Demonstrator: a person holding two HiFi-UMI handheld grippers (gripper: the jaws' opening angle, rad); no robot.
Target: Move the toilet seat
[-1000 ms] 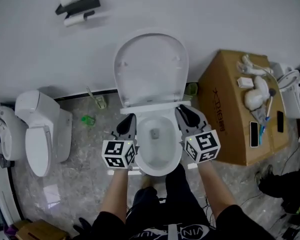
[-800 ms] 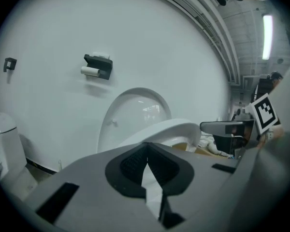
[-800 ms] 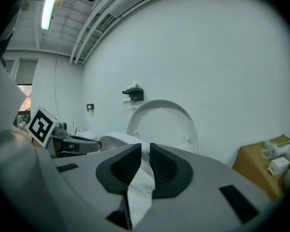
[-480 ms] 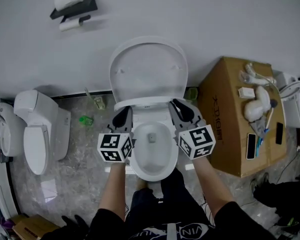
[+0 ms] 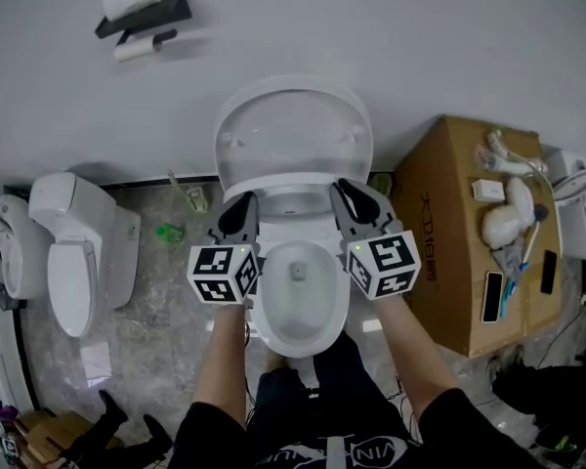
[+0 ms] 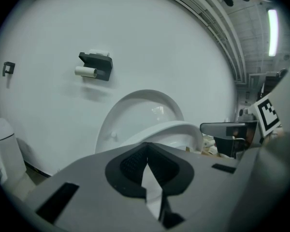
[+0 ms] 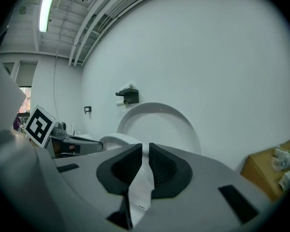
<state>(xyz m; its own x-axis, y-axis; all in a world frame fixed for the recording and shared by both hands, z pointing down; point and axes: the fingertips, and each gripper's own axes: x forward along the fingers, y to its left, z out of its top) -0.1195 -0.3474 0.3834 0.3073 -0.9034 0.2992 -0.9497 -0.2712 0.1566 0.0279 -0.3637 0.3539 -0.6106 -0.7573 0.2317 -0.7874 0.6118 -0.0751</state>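
Note:
A white toilet stands against the wall, its lid (image 5: pixel 293 135) upright and its bowl (image 5: pixel 298 306) open below. The toilet seat (image 5: pixel 295 201) is tilted up off the bowl, between my two grippers. My left gripper (image 5: pixel 240 211) is at the seat's left rim with its jaws shut; the raised seat (image 6: pixel 176 129) curves away just beyond its tips (image 6: pixel 146 151), and I cannot tell whether it pinches the rim. My right gripper (image 5: pixel 352 199) is at the right rim. Its jaws (image 7: pixel 145 151) have just been closing, and a white strip of the seat's edge (image 7: pixel 141 182) fills the narrow gap between the pads.
A cardboard box (image 5: pixel 449 242) with loose items on top stands close on the right. Another toilet (image 5: pixel 78 252) stands on the left, and a third (image 5: pixel 576 203) at far right. A paper holder (image 5: pixel 146 13) hangs on the wall. Small green items (image 5: pixel 171 233) lie on the floor.
Both grippers have moved toward the wall and a little upward. The seat has lifted off the bowl with them.

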